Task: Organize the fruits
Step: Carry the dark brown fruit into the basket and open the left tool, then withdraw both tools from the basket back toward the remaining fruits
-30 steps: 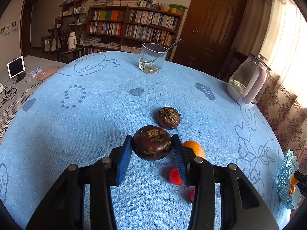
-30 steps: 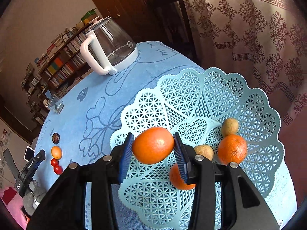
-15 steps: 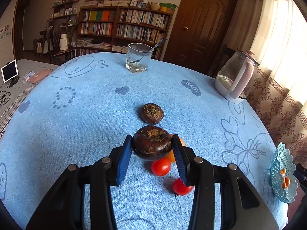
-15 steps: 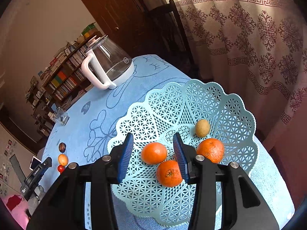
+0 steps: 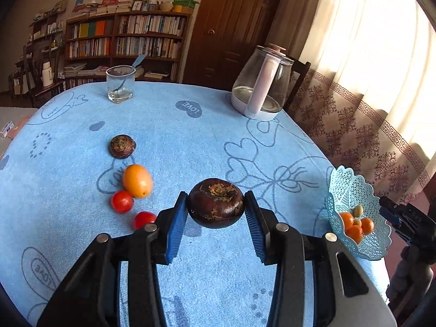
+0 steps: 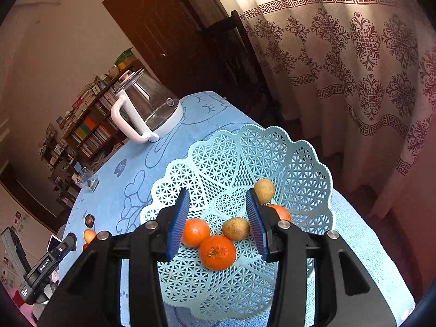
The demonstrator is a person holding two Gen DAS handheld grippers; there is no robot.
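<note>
Loose dark fruit point(image 5: 122, 146): a squat, glossy maroon round with a rough tan crown, resting on the tablecloth point(image 5: 190, 136) well behind the other loose pieces.
Orange oval fruit point(image 5: 137, 180): smooth and egg-shaped, lying just beside a cherry tomato point(image 5: 122, 201); a second tomato point(image 5: 143, 219) sits near the left finger. Thin skins — these likely want a light squeeze.
Left gripper point(image 5: 216, 219): closed on the held dark fruit point(image 5: 216, 203), ribbed blue pads pressing its widest flanks, crown up, lifted clear of the cloth with its shadow below.
Handling: the held fruit looks firm-shelled and slick; gripping across the broad middle seems the safest hold, since it could squirt out if pinched higher or lower.
Tablecloth: blue terry with printed hearts, soft enough to stop rolling.
Basket point(image 6: 299, 163): pale turquoise plastic lattice with a scalloped rim, at the table's right edge — probably light and easy to nudge.
Basket contents: three dimpled tangerines, one point(image 6: 217, 252) nearest, and two dull brownish ovals, one point(image 6: 236, 228) between the fingers.
Right gripper point(image 6: 217, 224): spread wide and holding nothing, hovering over the basket's bowl.
</note>
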